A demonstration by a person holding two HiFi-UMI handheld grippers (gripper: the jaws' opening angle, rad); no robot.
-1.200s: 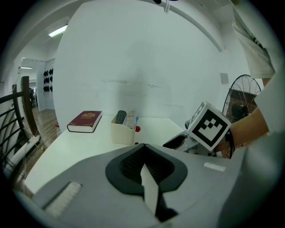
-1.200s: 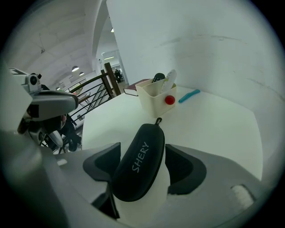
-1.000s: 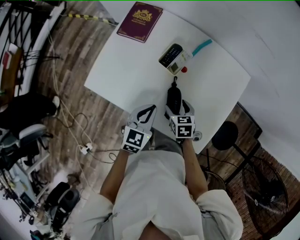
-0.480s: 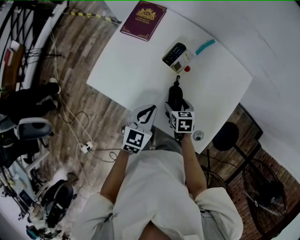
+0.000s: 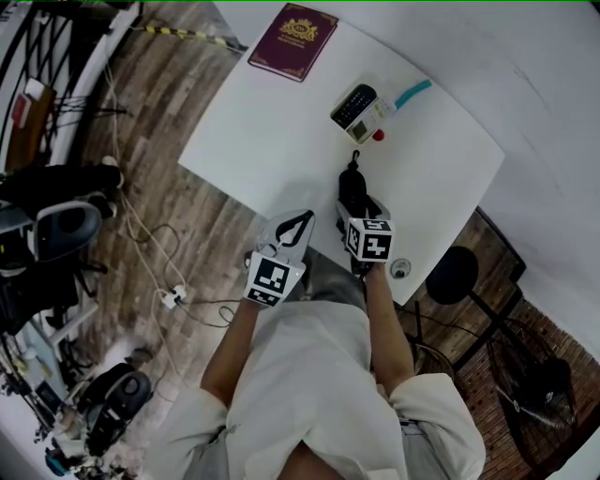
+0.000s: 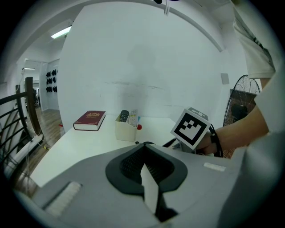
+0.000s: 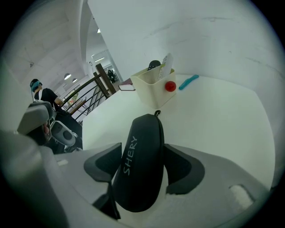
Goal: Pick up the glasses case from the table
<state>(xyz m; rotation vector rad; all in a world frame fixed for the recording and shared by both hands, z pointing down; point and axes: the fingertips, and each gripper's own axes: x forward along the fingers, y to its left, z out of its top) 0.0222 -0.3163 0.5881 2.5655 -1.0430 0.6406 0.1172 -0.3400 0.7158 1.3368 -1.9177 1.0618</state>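
The black glasses case [image 5: 350, 187] lies on the white table [image 5: 281, 141] near its front edge, lengthwise between the jaws of my right gripper [image 5: 357, 208]. In the right gripper view the case [image 7: 140, 164] fills the gap of the right gripper [image 7: 142, 148]. The jaws are closing, and both dark pads [image 7: 100, 164] touch the case's sides. My left gripper [image 5: 302, 217] hovers at the table's front edge, left of the case, its jaws together with nothing in them. In the left gripper view the left gripper [image 6: 144, 156] points across the table.
A cream organizer box [image 5: 361, 112] with remotes stands beyond the case, a red ball [image 5: 378, 135] and a teal object [image 5: 412, 92] beside it. A maroon book [image 5: 292, 28] lies at the far corner. A small round object [image 5: 400, 269] and a stool [image 5: 452, 272] are at the right.
The right gripper has rolled slightly and its jaws have narrowed onto the case. The left gripper has stayed put.
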